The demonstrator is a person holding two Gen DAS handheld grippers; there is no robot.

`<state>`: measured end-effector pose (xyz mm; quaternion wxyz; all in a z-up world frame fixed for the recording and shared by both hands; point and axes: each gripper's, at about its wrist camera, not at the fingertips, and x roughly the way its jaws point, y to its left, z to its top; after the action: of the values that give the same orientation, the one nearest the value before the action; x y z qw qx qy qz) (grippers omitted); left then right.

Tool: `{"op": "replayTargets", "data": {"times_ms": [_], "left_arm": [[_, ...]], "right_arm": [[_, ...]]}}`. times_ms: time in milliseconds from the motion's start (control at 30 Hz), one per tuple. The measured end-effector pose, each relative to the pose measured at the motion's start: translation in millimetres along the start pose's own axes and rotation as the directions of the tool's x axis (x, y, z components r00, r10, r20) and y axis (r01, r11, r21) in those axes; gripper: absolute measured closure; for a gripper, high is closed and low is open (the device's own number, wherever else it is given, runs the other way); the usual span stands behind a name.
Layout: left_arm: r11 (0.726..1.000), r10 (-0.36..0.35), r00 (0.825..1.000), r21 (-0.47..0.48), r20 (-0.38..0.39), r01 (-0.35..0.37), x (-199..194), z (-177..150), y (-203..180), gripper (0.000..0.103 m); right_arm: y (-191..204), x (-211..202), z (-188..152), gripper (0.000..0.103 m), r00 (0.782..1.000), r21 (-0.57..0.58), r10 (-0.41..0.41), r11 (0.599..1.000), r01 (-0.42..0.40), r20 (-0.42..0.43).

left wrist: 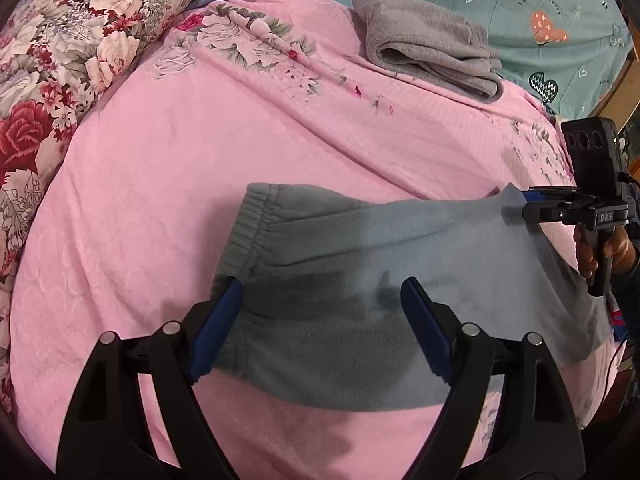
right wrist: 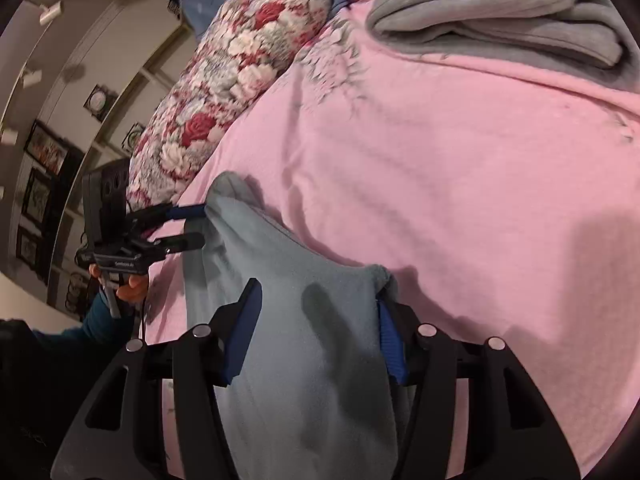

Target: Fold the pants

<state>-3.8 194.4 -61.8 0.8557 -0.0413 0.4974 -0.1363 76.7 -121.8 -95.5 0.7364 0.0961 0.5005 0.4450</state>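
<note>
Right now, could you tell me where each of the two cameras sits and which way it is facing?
Left wrist: on the left gripper, looking down along its open fingers at the blue-grey pants on the pink bedspread; the right gripper and the hand holding it show at the right edge.
Right wrist: on the right gripper, over the same pants, facing the floral pillow; the left gripper, a hand and a sleeve show at left.
Shared: pants, bedspread, pillow, folded grey garment.
</note>
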Motion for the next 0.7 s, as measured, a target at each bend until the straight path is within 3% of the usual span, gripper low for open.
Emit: {"op": "replayTargets", "data": {"times_ms": [67, 200, 267, 333, 467, 533, 600, 667, 700], "left_arm": [[1.0, -0.016, 1.0, 0.005, 0.006, 0.016, -7, 2, 1, 0.02], [1.0, -0.018, 0.999, 0.017, 0.05, 0.017, -18, 13, 0, 0.02], [0.999, -0.044, 0.997, 0.011, 0.056, 0.043, -14, 23, -1, 0.02], [0.998, -0.055, 0.998, 0.013, 0.041, 0.055, -1, 32, -4, 0.02], [0.999, 0.041, 0.999, -0.003, -0.026, -0.041, 42, 43, -3, 0.019], [0.998, 0.049, 0.998, -0.034, -0.032, -0.05, 47, 46, 2, 0.019], [0.996, 0.039, 0.999, -0.075, -0.034, -0.041, 42, 48, 8, 0.018], [0.992, 0.015, 1.0, -0.129, 0.003, -0.014, 28, 46, 16, 0.018], [0.989, -0.005, 1.0, -0.145, 0.025, 0.009, 21, 44, 19, 0.018]], "right_arm": [[2, -2, -1, 0.047, 1.0, 0.0, -0.013, 1.0, 0.013, -0.013], [12, -12, -3, 0.044, 0.982, -0.063, -0.188, 0.981, 0.186, -0.03], [13, -23, -6, 0.043, 0.973, -0.056, -0.231, 0.971, 0.231, 0.005], [23, -30, -10, 0.041, 0.984, -0.046, -0.175, 0.983, 0.176, 0.032], [52, -21, -29, 0.032, 0.999, -0.071, -0.016, 0.997, 0.019, 0.04], [53, -7, -41, 0.031, 0.998, -0.052, -0.062, 0.997, 0.061, -0.004], [49, -2, -55, 0.031, 0.986, -0.033, -0.161, 0.987, 0.16, -0.031], [51, -27, -69, 0.031, 0.982, 0.008, -0.187, 0.982, 0.187, 0.024], [54, -54, -79, 0.031, 0.977, 0.043, -0.188, 0.982, 0.185, 0.096]]}}
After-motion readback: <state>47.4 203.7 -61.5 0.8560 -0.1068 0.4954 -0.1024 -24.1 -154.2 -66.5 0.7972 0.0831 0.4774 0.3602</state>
